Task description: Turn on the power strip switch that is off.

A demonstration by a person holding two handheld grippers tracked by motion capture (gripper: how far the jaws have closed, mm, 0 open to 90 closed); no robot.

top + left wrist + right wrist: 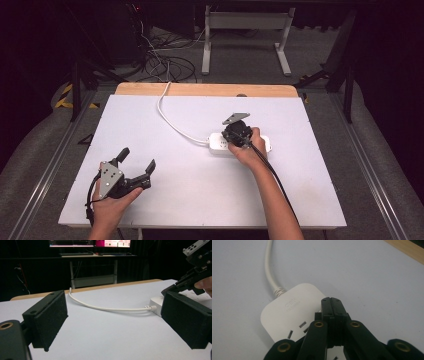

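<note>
The white power strip [239, 144] lies flat on the white bench [200, 200], a little right of the middle, its long side running left to right. Its white cord [172, 122] leaves the left end, curves toward the far left and drops over the far wooden edge [205, 90] of the bench. The right gripper [239, 136] sits directly over the strip, held by the right hand [248, 150], with its grey plate tipped up toward the far side and its black cable trailing back along the forearm. In the right gripper view its jaws are clenched together, pad against pad, with nothing between them, and their tips rest over the strip's top face [294, 315] close to the sockets [298, 330] near the cord end; whether the tips actually touch the plastic I cannot tell. The left gripper [136, 167] is well apart from the strip, near the bench's near left corner, gripped by the left hand [112, 200] and pointing toward the far right. Its jaws are released and spread wide, holding nothing; in the left gripper view the two black foam pads [51, 320] stand far apart over bare bench, and between them the cord arcs across to the strip's end [156, 305], with the right gripper above it at the right edge. Beyond the bench there is a white-legged desk frame [245, 30] and a tangle of cables [165, 60] on the floor.
</note>
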